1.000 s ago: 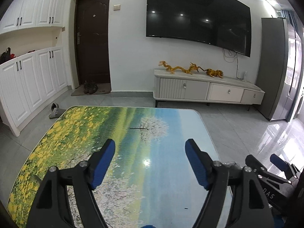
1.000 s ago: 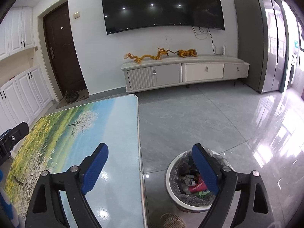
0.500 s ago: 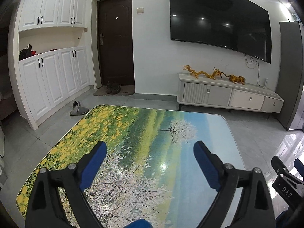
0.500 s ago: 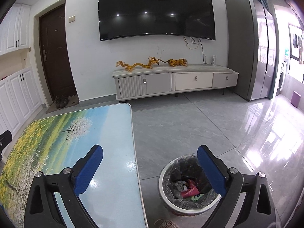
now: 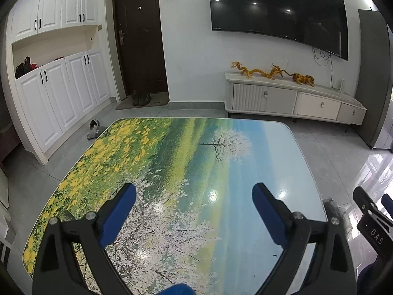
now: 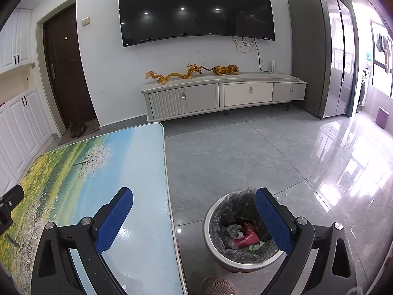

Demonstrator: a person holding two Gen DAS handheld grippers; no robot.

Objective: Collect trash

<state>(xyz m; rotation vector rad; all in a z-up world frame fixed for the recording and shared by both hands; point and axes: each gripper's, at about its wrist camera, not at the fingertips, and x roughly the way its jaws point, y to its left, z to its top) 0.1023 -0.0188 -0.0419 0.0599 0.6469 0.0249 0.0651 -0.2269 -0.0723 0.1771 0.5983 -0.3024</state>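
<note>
Hovering spread wide and empty over the glossy landscape-print table (image 5: pixel 186 162), the left gripper (image 5: pixel 194 196) and right gripper (image 6: pixel 194 204) seem finished (trash fills the round, bag-lined bin (image 6: pixel 208 231) beside the table's right edge), so next comes hunting leftovers.

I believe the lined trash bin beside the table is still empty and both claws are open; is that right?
Not quite: the bin beside the table already holds trash, as the right wrist view shows. Both the left claw and right claw are indeed open.

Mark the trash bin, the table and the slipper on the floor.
trash bin (image 6: pixel 208 223), right wrist view, left rim.
table (image 5: pixel 270 142), left wrist view, bare top.
slipper (image 5: pixel 94 129), left wrist view, its upper.
</note>
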